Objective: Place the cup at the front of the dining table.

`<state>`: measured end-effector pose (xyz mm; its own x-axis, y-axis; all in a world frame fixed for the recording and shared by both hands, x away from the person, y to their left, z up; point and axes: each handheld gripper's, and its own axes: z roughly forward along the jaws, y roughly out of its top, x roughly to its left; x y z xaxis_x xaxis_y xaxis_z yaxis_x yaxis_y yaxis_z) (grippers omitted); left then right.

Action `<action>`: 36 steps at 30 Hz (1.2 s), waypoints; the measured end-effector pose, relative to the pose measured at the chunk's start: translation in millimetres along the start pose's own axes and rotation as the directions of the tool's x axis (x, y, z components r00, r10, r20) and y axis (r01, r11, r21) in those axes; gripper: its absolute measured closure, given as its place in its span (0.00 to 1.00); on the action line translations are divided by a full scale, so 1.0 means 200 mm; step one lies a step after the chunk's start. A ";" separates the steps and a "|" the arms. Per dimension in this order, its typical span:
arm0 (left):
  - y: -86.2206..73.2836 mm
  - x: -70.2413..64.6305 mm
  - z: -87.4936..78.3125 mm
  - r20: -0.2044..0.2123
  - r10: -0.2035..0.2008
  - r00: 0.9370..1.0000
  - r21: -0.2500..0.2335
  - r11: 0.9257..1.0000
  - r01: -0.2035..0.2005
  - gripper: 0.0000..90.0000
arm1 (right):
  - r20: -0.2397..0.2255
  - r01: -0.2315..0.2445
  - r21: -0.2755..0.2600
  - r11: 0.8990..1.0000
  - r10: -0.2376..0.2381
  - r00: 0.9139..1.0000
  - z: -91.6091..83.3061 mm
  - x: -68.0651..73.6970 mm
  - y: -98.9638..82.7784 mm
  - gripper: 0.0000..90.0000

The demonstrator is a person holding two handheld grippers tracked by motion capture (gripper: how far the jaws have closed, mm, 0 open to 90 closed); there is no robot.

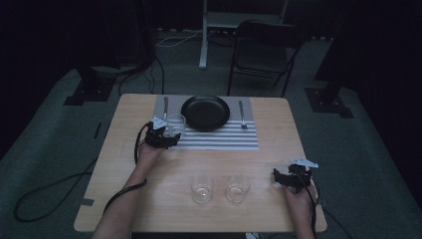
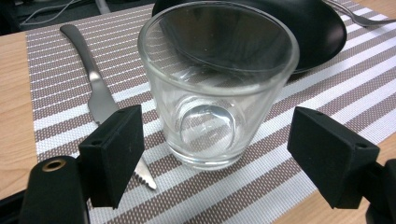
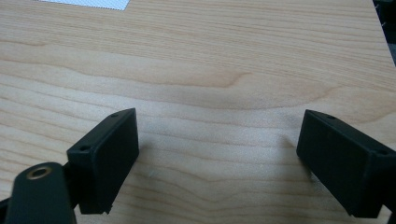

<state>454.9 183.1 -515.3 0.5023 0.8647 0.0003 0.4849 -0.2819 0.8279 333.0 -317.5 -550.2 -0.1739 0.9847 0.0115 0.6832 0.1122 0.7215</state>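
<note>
One clear glass sits on the striped mat, left gripper spread around it, untouching: rigid, slick, breakable, so squeeze mid-wall gently.

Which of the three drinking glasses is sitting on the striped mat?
The glass beside the knife, between the left gripper's open jaws. The other two glasses stand on bare wood near the person.
</note>
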 end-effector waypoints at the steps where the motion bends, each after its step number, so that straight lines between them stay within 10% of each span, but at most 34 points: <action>1: 0.00 0.00 -0.01 0.003 -0.004 1.000 -0.003 1.000 0.004 0.22 | 0.000 0.000 0.000 1.000 0.000 1.000 0.00 0.00 0.00 0.14; 36: -0.15 -0.06 -0.29 0.009 0.011 1.000 -0.061 0.998 -0.010 0.22 | 0.000 0.000 0.000 1.000 0.000 1.000 0.00 0.00 0.00 0.14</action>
<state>393.6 204.5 -507.2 0.5142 0.8577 0.0041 0.4349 -0.2648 0.8607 333.0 -317.5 -550.2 -0.1740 0.9847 0.0112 0.6833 0.1125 0.7214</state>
